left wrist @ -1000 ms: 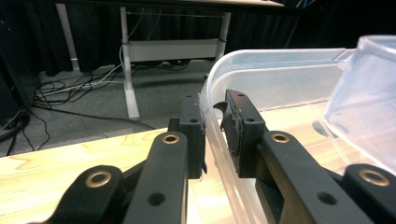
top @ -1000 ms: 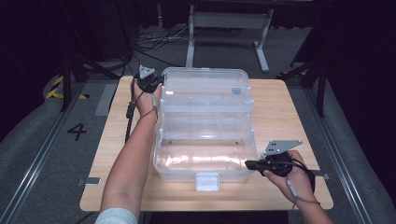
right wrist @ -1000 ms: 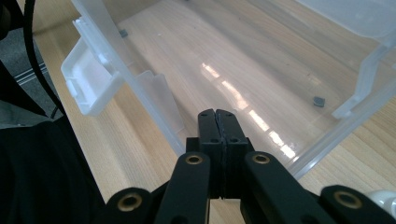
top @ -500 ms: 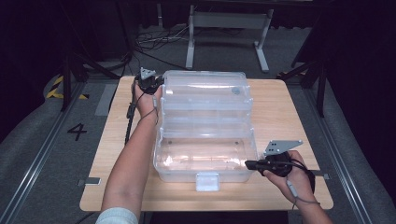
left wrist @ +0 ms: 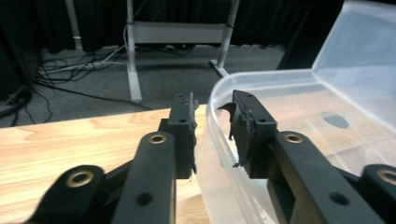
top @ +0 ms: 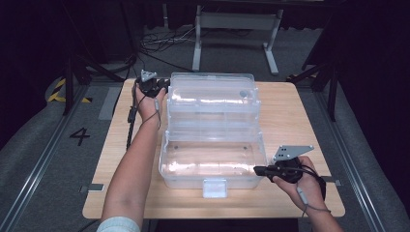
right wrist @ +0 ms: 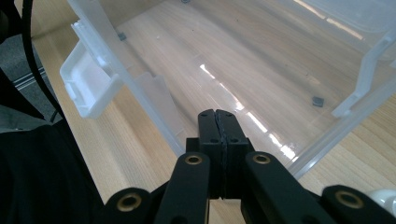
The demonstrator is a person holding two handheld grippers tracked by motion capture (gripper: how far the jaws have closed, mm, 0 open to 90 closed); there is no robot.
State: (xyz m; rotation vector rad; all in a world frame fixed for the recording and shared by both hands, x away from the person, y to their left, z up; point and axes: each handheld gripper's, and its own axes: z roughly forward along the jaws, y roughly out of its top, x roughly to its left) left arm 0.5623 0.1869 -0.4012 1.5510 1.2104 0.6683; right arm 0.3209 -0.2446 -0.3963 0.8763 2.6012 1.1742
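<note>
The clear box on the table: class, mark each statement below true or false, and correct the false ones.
1. The box lies open, its lid swung back away from the person. True.
2. The left tool has its jaws either side of the lid's rim. True.
3. The right tool is wide open. False: its jaws are pressed together.
4. The box is full of small parts. False: it looks empty, with the table showing through its floor.
5. The white latch is on the box's near wall. True.

clear box point(left wrist: 299, 107) cut off at right edge, left tongs point(top: 162, 89) tips hidden behind box lid
</note>
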